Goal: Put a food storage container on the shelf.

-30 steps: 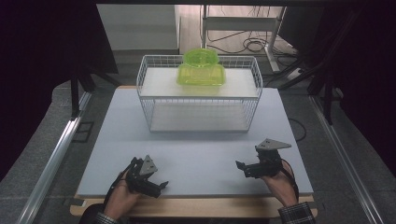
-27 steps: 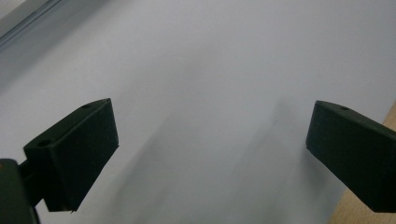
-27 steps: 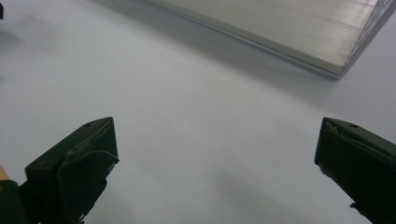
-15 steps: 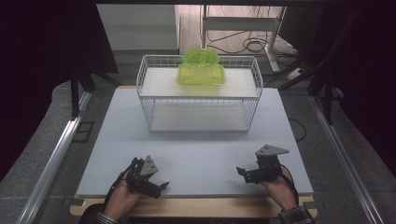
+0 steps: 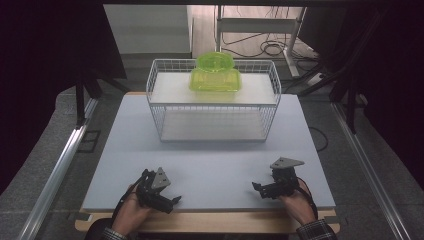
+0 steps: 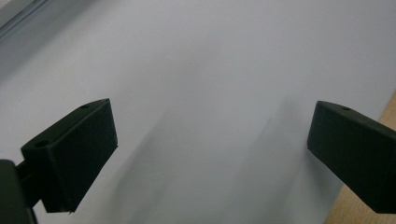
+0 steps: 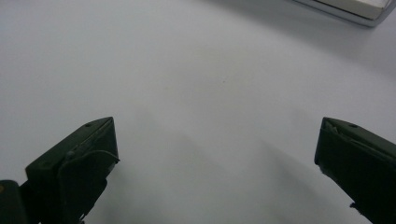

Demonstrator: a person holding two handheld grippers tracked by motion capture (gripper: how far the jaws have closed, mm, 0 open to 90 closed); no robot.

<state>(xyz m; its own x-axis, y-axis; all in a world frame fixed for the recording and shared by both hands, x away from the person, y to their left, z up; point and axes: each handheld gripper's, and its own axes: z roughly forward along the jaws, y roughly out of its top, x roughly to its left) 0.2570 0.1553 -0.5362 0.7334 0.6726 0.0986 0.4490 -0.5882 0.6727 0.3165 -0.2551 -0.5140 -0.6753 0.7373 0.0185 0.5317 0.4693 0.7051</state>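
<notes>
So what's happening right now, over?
Left gripper and right gripper open, empty, near table edge. Green container atop wire basket. Nothing between.

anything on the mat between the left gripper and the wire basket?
Nothing: high view shows bare mat between the left gripper and the wire basket.

Container (image 5: 215, 73): translucent lime-green plastic, lidded, upright.
Perch: on upper white shelf of wire basket (image 5: 155, 90), toward its back.
Basket: white, rectangular, at far middle of worktop (image 5: 125, 150).
</notes>
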